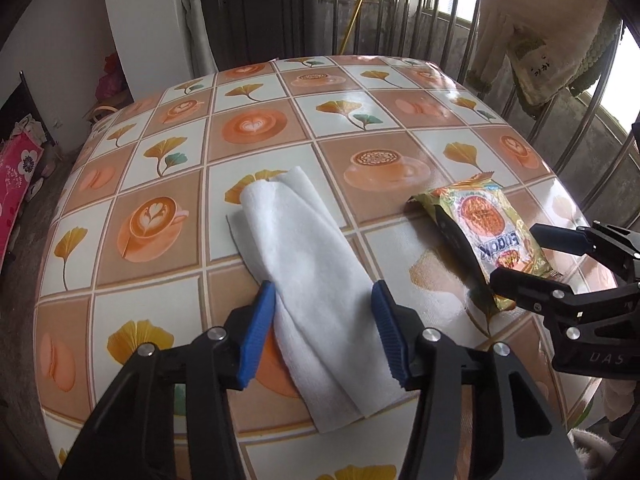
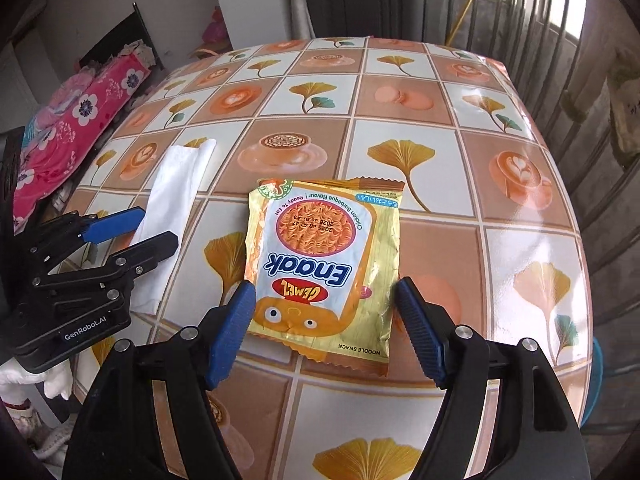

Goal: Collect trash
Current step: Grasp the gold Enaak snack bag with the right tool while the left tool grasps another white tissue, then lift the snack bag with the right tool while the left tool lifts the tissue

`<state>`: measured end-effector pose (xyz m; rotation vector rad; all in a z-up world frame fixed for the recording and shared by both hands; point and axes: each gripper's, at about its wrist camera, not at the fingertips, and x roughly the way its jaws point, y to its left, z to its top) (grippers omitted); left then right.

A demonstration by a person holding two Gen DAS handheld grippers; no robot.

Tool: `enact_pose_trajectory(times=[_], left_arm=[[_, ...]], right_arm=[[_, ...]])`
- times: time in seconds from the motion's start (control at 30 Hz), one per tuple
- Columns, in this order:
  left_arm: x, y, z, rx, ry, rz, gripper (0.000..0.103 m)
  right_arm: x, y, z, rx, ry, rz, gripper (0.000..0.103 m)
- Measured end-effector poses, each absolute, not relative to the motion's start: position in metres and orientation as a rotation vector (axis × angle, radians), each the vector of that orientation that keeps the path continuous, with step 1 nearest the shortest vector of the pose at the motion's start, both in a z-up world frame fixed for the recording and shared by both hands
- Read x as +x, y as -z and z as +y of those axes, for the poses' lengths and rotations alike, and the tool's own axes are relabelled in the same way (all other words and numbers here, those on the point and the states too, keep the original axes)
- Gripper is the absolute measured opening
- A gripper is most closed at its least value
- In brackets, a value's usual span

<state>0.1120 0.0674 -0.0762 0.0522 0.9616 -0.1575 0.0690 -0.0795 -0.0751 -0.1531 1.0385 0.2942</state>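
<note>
1. Blue-padded left tool (image 1: 324,312): jaws wide apart, straddling the near part of a white paper towel (image 1: 316,280). One pad lies on each side of it; whether they touch the paper cannot be told. Nothing gripped.

2. Blue-padded right tool (image 2: 326,308): jaws wide apart, one on each side of the near end of a noodle snack packet (image 2: 324,268). Pads sit just beside the packet edges, not closed on it. Nothing gripped.

3. White paper towel: loosely folded, lying flat on the tabletop (image 1: 360,120), running away from the left tool towards the middle of the surface. Soft and limp by its look; likely to crumple when pinched.

4. Noodle snack packet, gold foil with "Enaak" lettering: lying flat, face up, to the right of the towel and well apart from it. Appears flattened; whether it is empty cannot be told.

5. Tabletop: glossy oilcloth printed with coffee cups and ginkgo leaves. No further loose rubbish shows on it.

6. Beyond the far edge: a dark chair back (image 1: 256,12), metal window bars (image 1: 432,16), and a hanging cream cloth (image 1: 536,40). A pink floral fabric (image 2: 76,128) lies off to the left.

7. Task status: early, by this evidence. Both pieces of trash rest on the tabletop, neither picked up. No bin or bag is in view. Remaining: close on each piece, lift, and carry to a container.
</note>
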Motion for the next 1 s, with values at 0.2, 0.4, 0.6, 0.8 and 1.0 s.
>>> enact_pose_trajectory(times=[0.2,0.4,0.6,0.8,1.0], left_arm=[[0.111,0.075,0.069,0.049,0.155,0.950,0.027],[0.113,0.074,0.072,0.035,0.169,0.953,0.011],[0.112,0.072,0.072,0.023,0.189,0.949,0.006],[0.109,0.062,0.076,0.006,0.189,0.922,0.005],[0.106,0.049,0.077,0.008,0.187,0.890,0.005]], right_arm=[[0.066,0.076,-0.077,-0.217,-0.255,1.020,0.056],[0.070,0.072,-0.089,-0.178,-0.198,1.024,0.020],[0.073,0.069,-0.106,-0.070,-0.196,1.041,0.003],[0.071,0.054,-0.122,0.001,-0.177,1.000,0.000],[0.069,0.036,-0.137,0.051,-0.161,0.949,0.000]])
